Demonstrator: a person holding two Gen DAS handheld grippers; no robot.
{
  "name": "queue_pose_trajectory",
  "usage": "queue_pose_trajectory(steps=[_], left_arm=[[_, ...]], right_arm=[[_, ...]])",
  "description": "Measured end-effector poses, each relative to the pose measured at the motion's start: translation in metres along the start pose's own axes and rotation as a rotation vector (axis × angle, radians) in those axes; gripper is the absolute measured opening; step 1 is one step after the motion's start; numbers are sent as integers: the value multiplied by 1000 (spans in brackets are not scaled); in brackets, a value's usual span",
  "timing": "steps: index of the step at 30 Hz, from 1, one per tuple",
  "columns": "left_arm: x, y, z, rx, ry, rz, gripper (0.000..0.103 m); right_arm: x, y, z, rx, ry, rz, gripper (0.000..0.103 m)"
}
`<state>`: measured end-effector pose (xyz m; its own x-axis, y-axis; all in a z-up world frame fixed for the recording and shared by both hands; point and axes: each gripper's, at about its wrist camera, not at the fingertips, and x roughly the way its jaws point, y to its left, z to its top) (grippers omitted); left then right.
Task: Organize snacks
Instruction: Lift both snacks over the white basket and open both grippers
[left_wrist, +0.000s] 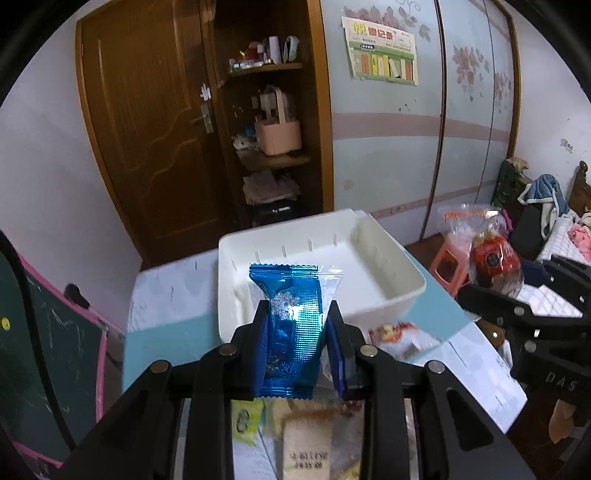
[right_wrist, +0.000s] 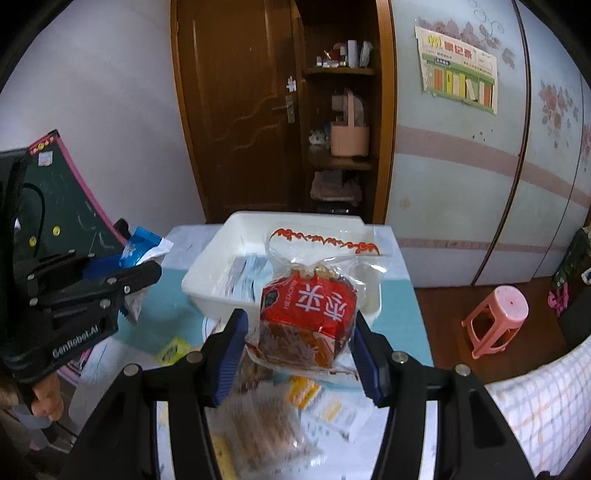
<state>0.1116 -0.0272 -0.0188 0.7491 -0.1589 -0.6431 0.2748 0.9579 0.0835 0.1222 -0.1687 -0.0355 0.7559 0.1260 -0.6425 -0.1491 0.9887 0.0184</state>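
Your left gripper (left_wrist: 297, 325) clamps blue foil pack (left_wrist: 291, 325), snowflake print, raised before white bin (left_wrist: 406, 280). Your right gripper (right_wrist: 299, 332) pinches clear bag (right_wrist: 314, 295) holding red pack, "HETAORU" legible, over bin. Left gripper housing reads "GenRobot.AI".

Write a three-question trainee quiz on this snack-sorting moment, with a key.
1. True or false: the left gripper is shut on a blue foil snack packet.
2. What does the right gripper hold? A) a yellow sachet B) a red snack in a clear bag C) nothing
3. Fill in: beyond both grippers stands a white ____ on the table.

Key: 1 true; 2 B; 3 bin.
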Motion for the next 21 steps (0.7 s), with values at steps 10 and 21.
queue_pose_trajectory(steps=[10,21], left_arm=[[22,12,51,23,-51,61,27],[56,32,91,-21,-26,75,27]], right_arm=[[23,-12,57,40,-24,-27,55],[52,-14,92,88,-11,-43,56]])
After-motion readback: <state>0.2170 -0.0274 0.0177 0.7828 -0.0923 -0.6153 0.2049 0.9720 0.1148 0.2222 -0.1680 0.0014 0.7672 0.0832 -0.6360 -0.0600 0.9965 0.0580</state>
